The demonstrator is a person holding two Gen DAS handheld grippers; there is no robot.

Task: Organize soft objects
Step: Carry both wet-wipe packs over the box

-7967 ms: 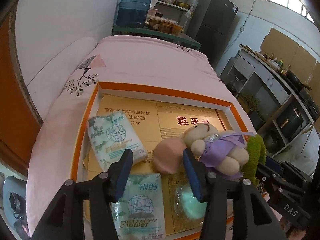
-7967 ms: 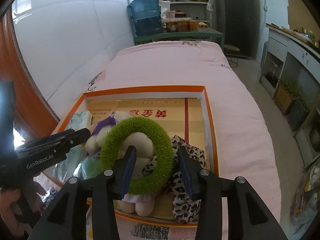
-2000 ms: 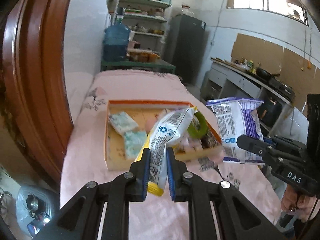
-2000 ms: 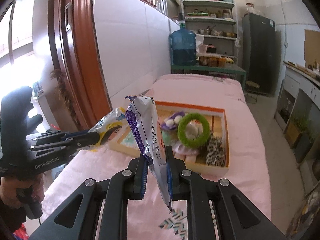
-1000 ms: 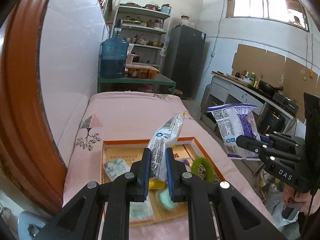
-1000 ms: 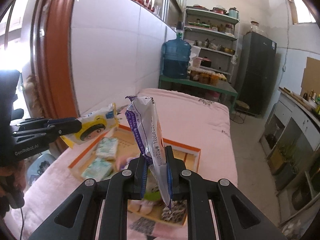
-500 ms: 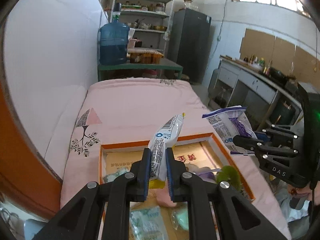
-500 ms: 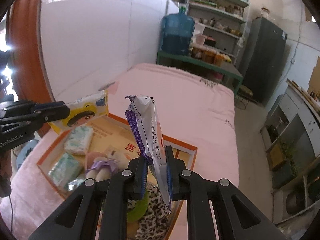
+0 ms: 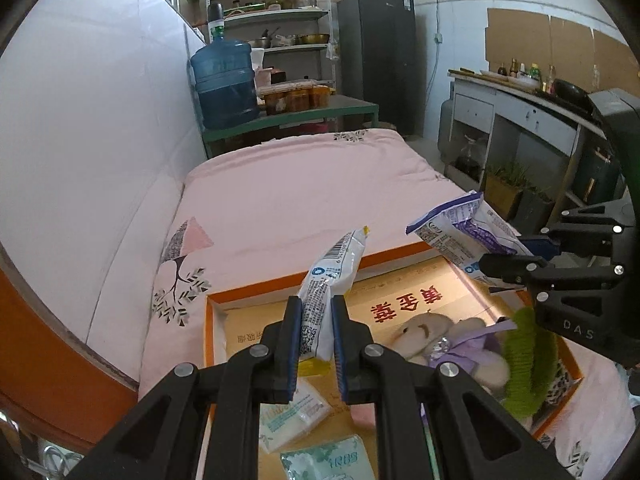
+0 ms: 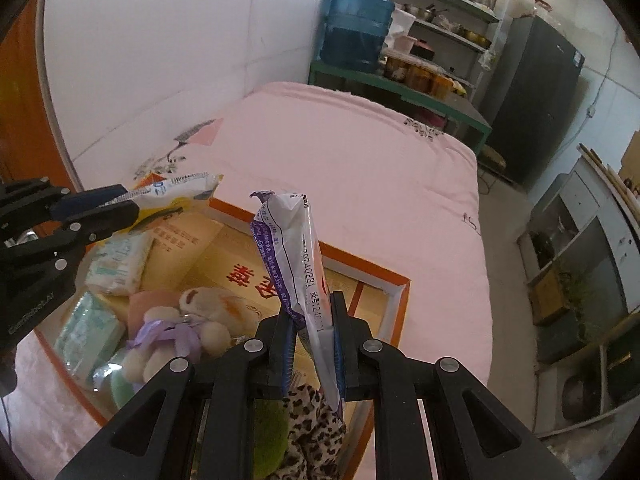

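Carrying stage: a white packet [image 9: 328, 280] is pinched by the left gripper [image 9: 316, 344], a purple packet [image 10: 298, 264] by the right gripper [image 10: 310, 354], both above the box [image 9: 256, 294]. Release onto bare cardboard is probably called for.

The packet [image 9: 326, 296] clamped in the left gripper [image 9: 316, 344] was white with a yellow base; the one [image 10: 298, 264] in the right gripper [image 10: 310, 354] was white and purple. Beneath them lay an orange-rimmed box [image 9: 400, 254], a purple-ribboned cream bear [image 9: 436, 340], a green ring [image 9: 524, 364], leopard-print cloth [image 10: 310, 420] and a pink quilt [image 9: 304, 192].
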